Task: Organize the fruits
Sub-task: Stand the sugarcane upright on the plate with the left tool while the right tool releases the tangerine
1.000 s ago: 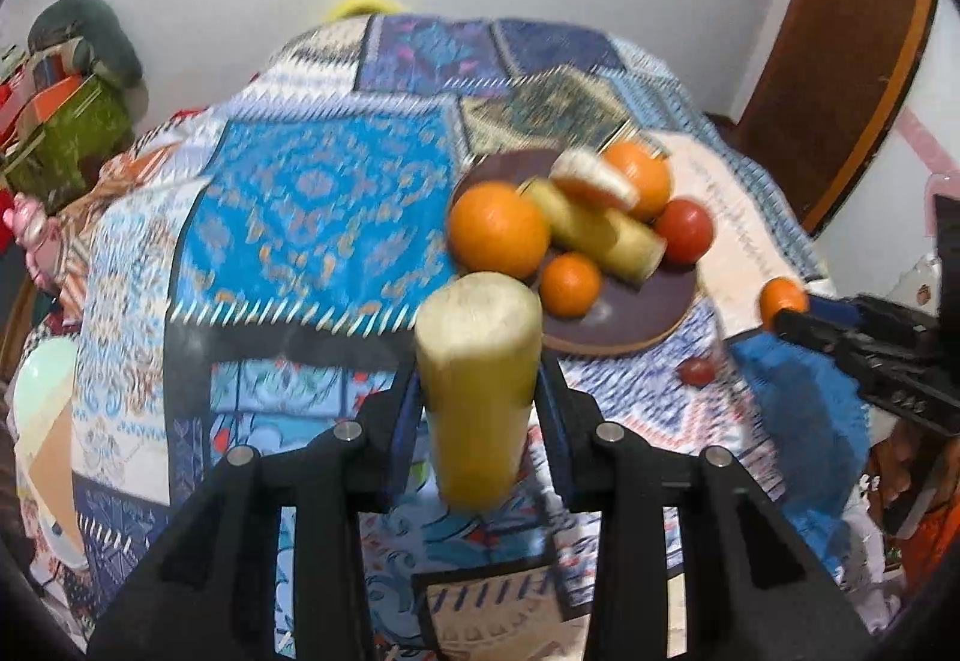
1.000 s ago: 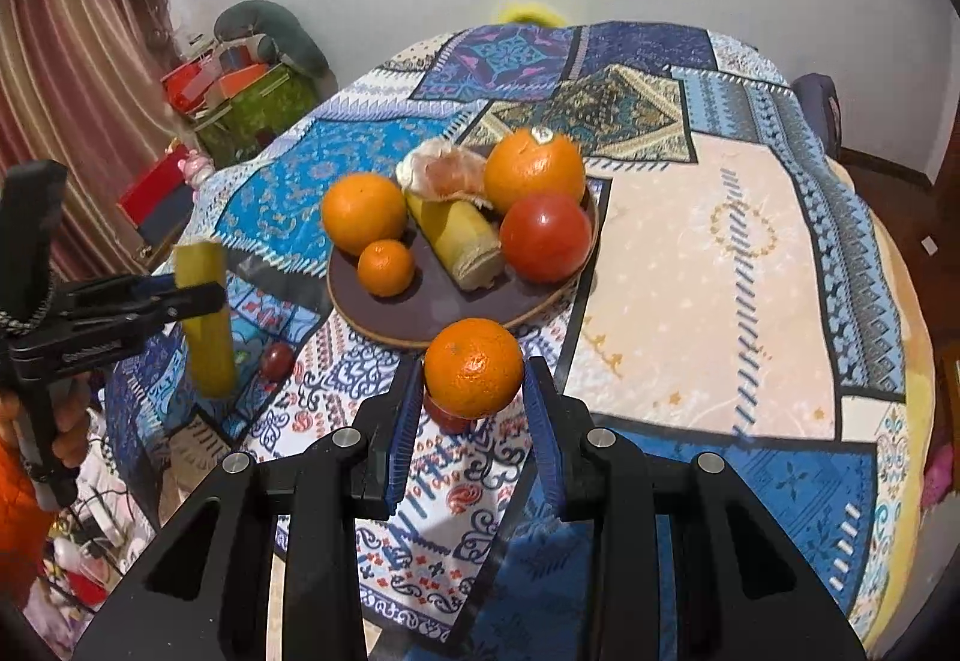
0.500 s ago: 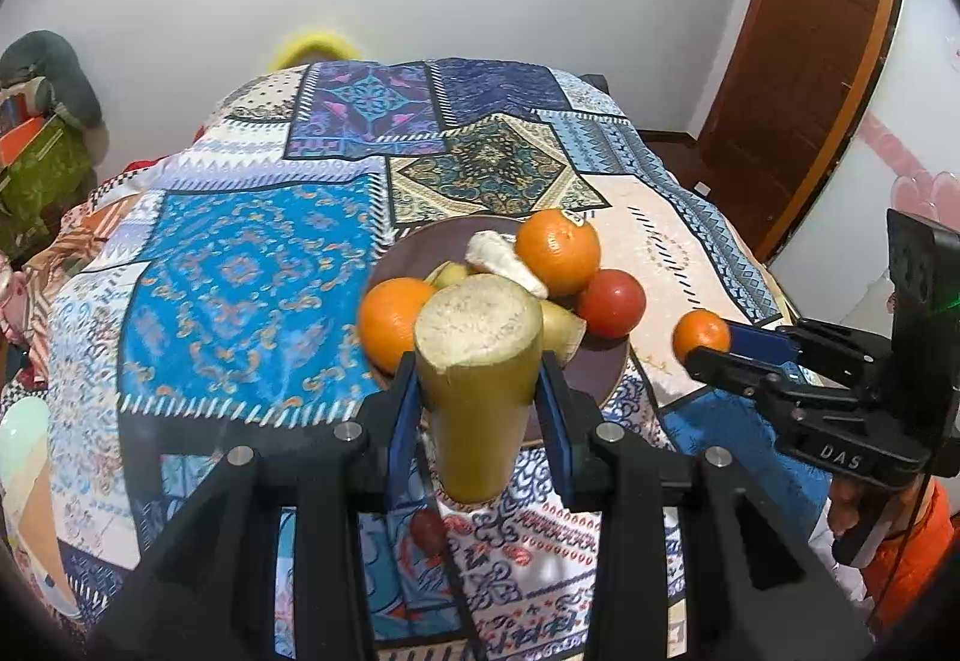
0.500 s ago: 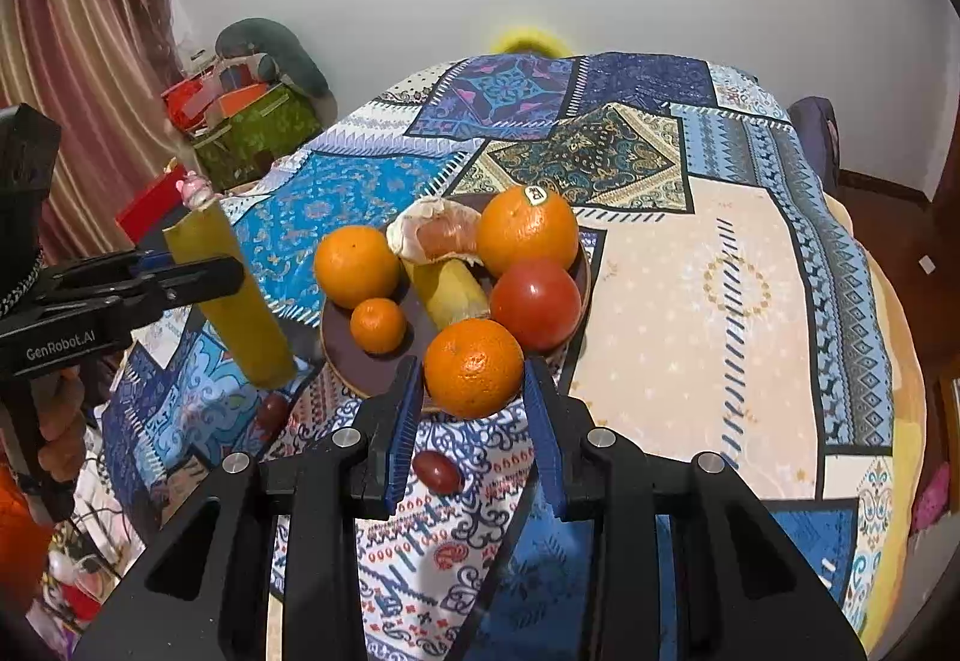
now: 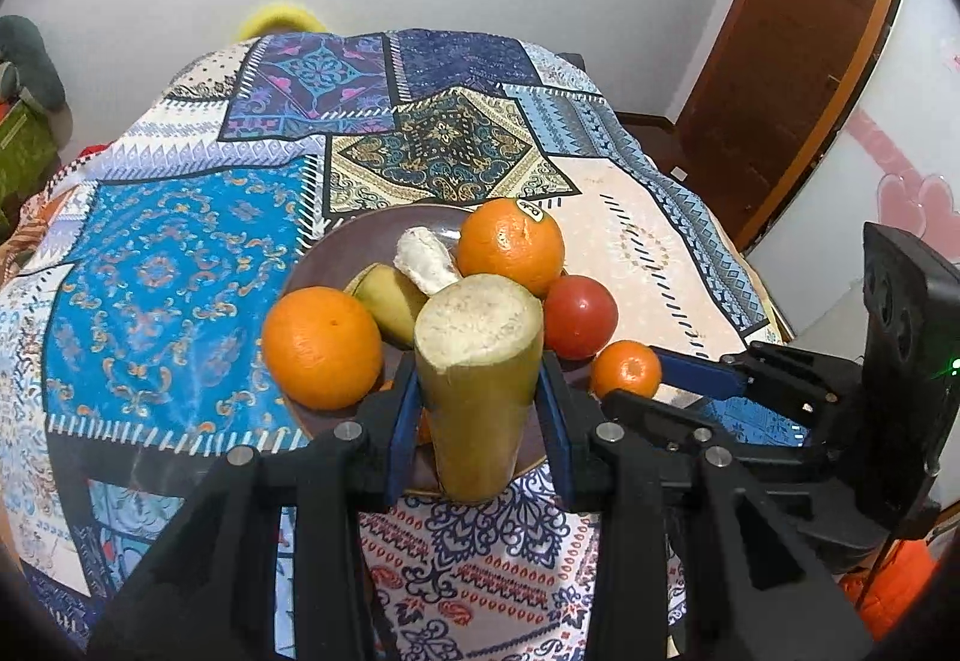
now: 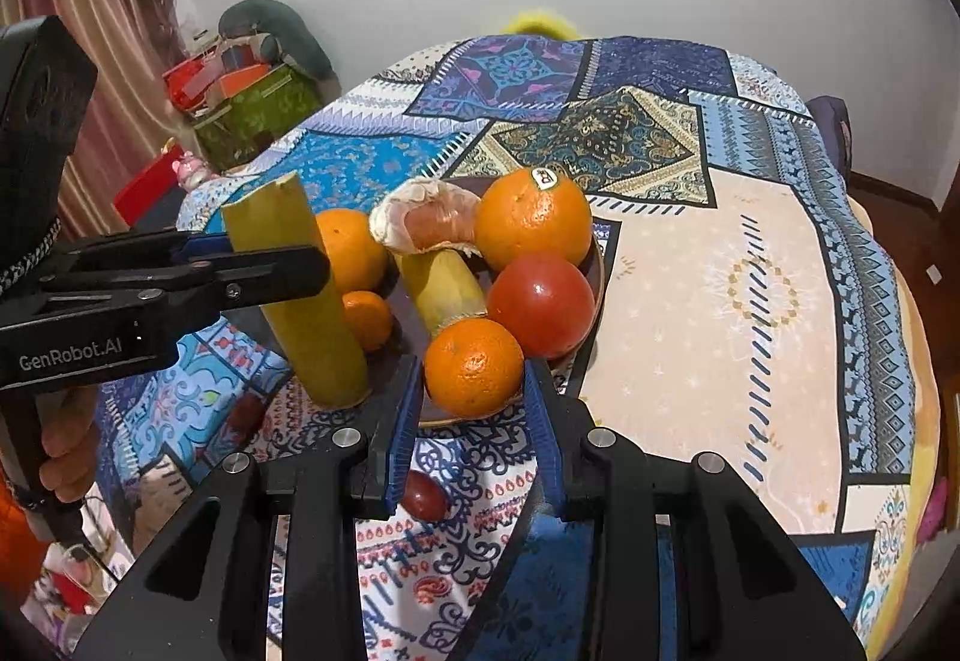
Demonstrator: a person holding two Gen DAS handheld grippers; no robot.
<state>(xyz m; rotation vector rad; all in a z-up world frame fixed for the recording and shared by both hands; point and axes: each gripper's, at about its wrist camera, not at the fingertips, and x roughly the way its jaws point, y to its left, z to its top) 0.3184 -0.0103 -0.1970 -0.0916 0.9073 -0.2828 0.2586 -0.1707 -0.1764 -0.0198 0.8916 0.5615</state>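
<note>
both loads at plate rim

Left tongs matte black with blue ribbed finger pads, silver screw heads, white "GenRobot.AI" lettering on the side, right tongs alike, bare skin of a hand on the handle

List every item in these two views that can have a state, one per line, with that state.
Left hand-held gripper: shut on yellow-green cut cane stalk, upright over the plate edge.
Right hand-held gripper: shut on small orange mandarin.
Round dark brown plate: loaded with fruit.
Peeled citrus: skin partly off, atop the pile.
Large stickered orange: whole, on the plate.
Small dark red fruit: loose on the patchwork cloth.
</note>
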